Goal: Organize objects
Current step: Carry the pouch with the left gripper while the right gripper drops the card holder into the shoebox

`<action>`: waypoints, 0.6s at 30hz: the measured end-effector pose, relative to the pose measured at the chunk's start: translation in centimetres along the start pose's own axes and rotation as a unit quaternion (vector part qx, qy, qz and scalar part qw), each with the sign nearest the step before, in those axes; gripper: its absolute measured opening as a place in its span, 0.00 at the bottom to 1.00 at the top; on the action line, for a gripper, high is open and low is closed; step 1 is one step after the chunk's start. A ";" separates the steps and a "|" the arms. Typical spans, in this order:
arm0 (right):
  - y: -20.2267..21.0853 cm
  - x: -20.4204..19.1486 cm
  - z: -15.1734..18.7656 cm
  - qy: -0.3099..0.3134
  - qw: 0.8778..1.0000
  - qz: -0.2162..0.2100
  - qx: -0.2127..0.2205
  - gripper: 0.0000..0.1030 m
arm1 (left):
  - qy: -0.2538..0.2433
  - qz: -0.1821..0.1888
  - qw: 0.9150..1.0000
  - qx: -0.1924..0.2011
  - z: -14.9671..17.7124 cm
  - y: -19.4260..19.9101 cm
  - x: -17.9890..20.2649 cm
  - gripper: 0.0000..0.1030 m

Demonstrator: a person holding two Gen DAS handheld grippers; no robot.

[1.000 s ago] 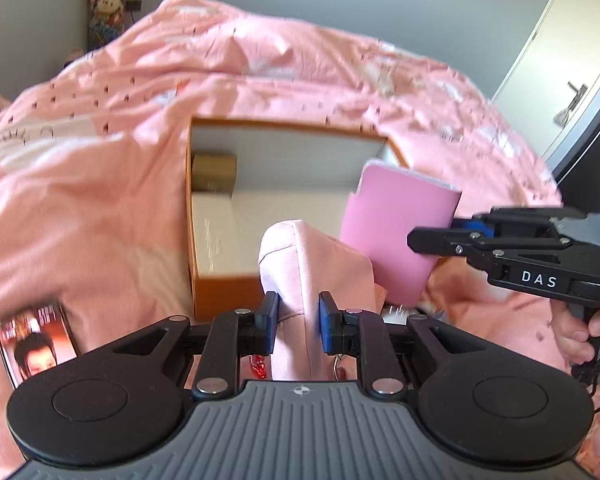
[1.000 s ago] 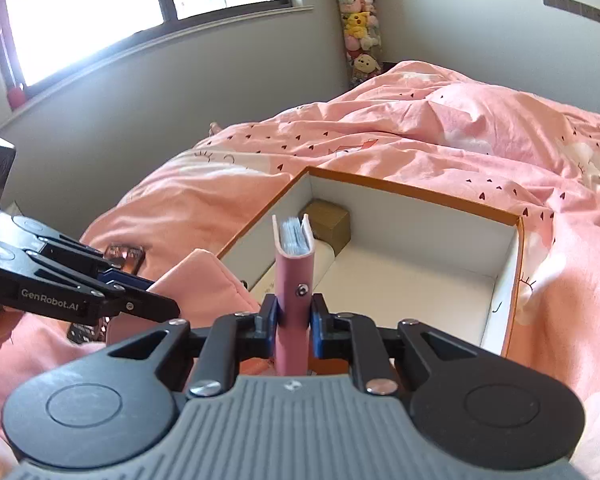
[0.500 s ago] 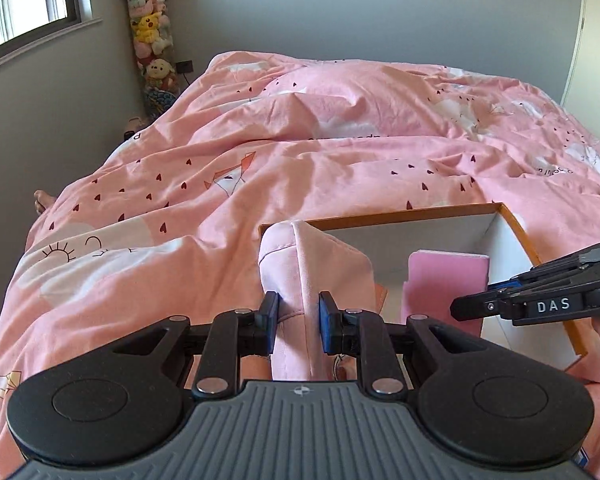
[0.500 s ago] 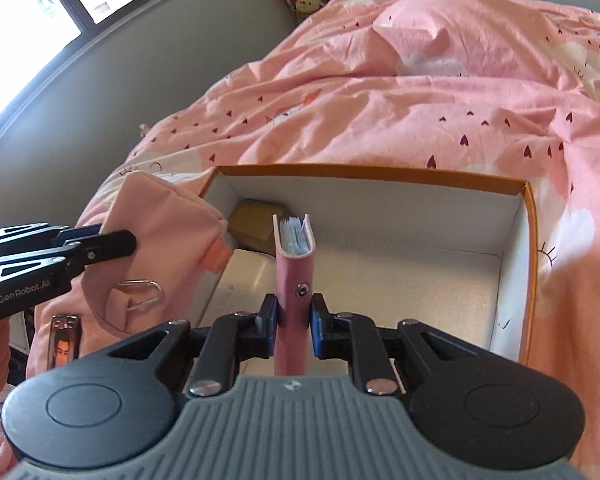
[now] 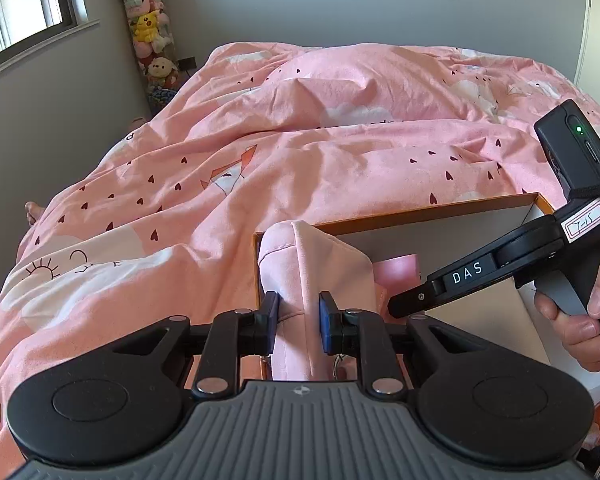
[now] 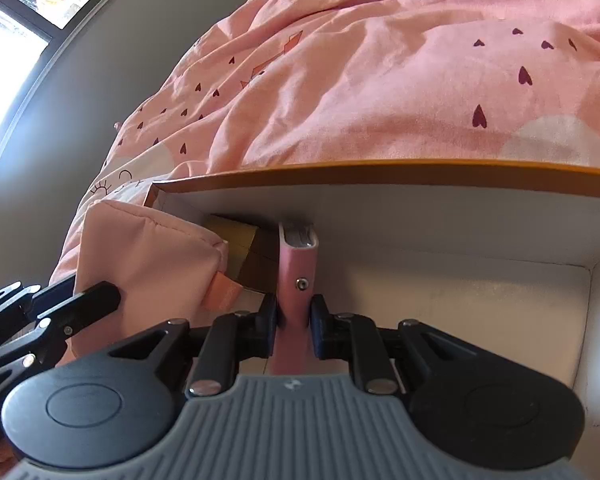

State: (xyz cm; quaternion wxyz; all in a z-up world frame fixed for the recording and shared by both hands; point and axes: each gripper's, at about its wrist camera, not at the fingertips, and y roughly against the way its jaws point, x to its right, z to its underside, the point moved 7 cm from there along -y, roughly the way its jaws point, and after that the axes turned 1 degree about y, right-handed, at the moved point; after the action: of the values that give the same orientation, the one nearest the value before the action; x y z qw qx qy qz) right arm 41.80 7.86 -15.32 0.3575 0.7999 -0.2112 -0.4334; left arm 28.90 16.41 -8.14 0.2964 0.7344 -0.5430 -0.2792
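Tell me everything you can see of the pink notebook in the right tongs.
The pink notebook is small, with a smooth pink cover that looks like faux leather and a metal snap stud on the edge facing the camera. Page edges show at its far end. It stands on edge, clamped between the pads of the right tongs, which are shut on it. It sits inside the white-lined orange box, near a gold carton; whether it touches the floor is hidden.
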 end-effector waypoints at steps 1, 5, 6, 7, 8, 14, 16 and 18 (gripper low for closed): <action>-0.3 0.0 -0.1 0.000 1.000 0.002 -0.003 0.18 | -0.001 0.000 1.000 -0.002 0.0 -0.3 0.1 0.23; -1.4 1.3 -0.4 0.003 0.998 0.063 -0.010 0.26 | 0.002 -0.001 1.000 -0.008 0.0 -1.1 0.1 0.23; -1.7 1.6 -0.4 -0.002 0.998 0.067 -0.010 0.27 | 0.002 -0.001 1.000 -0.009 0.1 -1.3 0.2 0.23; -1.9 2.1 -0.4 -0.011 0.998 0.061 -0.010 0.27 | 0.001 0.000 1.000 -0.010 0.1 -1.3 0.2 0.23; -2.0 2.3 -0.5 -0.018 0.998 0.058 -0.010 0.27 | 0.001 0.001 1.000 -0.010 0.2 -1.4 0.3 0.23; -2.7 2.6 -0.2 0.005 0.995 0.102 -0.007 0.32 | 0.000 0.002 1.000 -0.012 0.3 -1.5 0.3 0.23; -2.4 2.4 -0.2 0.008 0.995 0.100 -0.009 0.32 | -0.001 0.002 1.000 -0.010 0.2 -1.4 0.3 0.23; -1.7 2.1 0.1 0.012 0.996 0.091 -0.009 0.32 | -0.003 0.003 1.000 -0.010 0.2 -1.3 0.3 0.23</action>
State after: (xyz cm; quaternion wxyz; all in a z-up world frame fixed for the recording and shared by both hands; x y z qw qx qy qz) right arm 42.92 7.57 -17.80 0.4053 0.7790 -0.2748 -0.3917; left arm 29.61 16.39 -9.27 0.3026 0.7290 -0.5435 -0.2858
